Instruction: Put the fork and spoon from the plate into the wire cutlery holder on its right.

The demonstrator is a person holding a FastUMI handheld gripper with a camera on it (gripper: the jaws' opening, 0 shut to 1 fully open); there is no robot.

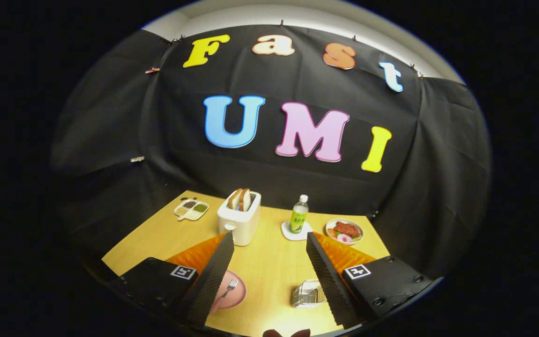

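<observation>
Gripper (269, 243) held above the table (269, 267), fingers spread wide, gripping nothing. Pink plate (234, 295) with fork (229, 287) partly hidden behind the left finger; spoon not discernible. Wire holder (308, 294) right of the plate, by the right finger. Beyond the plate: toaster (239, 217), bottle (299, 215), food dish (344, 230), sauce tray (191, 208).

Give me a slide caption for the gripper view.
Open hand-held gripper above the table, pink plate with fork and wire holder between its fingers.
</observation>
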